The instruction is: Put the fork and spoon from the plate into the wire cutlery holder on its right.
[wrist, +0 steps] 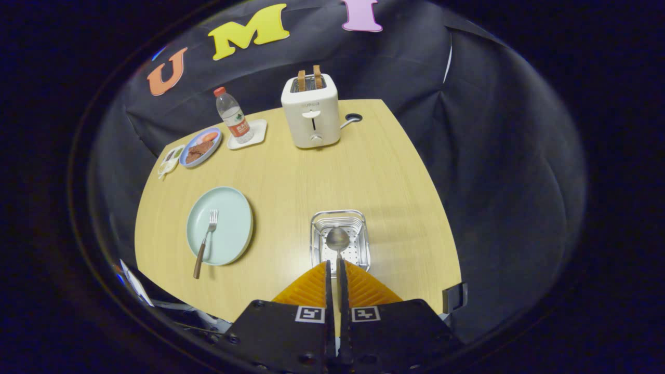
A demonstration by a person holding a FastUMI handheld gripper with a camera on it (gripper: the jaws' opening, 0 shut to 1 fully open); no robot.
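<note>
My gripper [335,264] is shut on the handle of a metal spoon [337,240], whose bowl points ahead over the wire cutlery holder [317,224]. The holder is a silver mesh basket standing on the table directly beyond my orange fingers [311,285]. To the left of the holder lies a pale blue plate [231,208]. A fork [205,241] with a brown handle rests on that plate, its tines pointing away from me and its handle sticking out over the plate's near rim.
A white toaster [310,111] with two bread slices stands at the table's far side. Further left are a water bottle [233,115] on a white coaster, a blue plate of food [200,147], and a small dish. Wooden table [332,171] has open surface between plate and toaster.
</note>
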